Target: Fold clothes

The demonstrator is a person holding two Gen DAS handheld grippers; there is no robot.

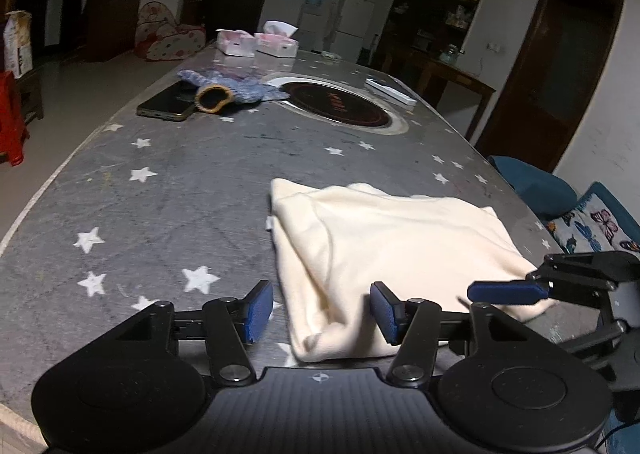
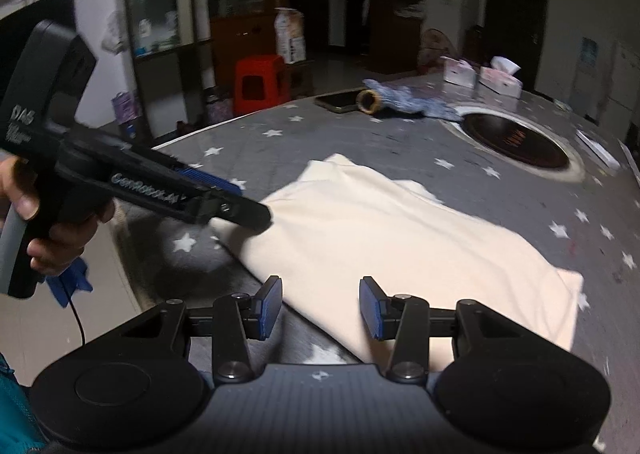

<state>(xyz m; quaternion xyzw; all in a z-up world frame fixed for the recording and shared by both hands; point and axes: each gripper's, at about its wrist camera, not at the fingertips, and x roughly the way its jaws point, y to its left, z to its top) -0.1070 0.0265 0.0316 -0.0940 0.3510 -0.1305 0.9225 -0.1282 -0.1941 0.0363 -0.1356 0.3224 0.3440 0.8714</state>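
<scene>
The cream garment (image 1: 384,246) lay on the star-patterned tabletop (image 1: 168,189) near its front edge, already doubled over into a rough rectangle with layered edges showing along its left side. The left gripper (image 1: 321,312) hovered at the near-left corner of the cloth, its blue-padded fingers (image 1: 260,310) spread apart and holding nothing, one on either side of the folded edge. The right gripper (image 2: 319,308) sat at the near-right edge, its fingers likewise released, with cloth lying between them but not pinched. By the look of it, at least one fold was in place; whether another fold was wanted, or the bundle was finished and only needed smoothing, the views could not settle. A phone (image 1: 168,105) and a blue knitted item (image 1: 236,85) lay well beyond.
</scene>
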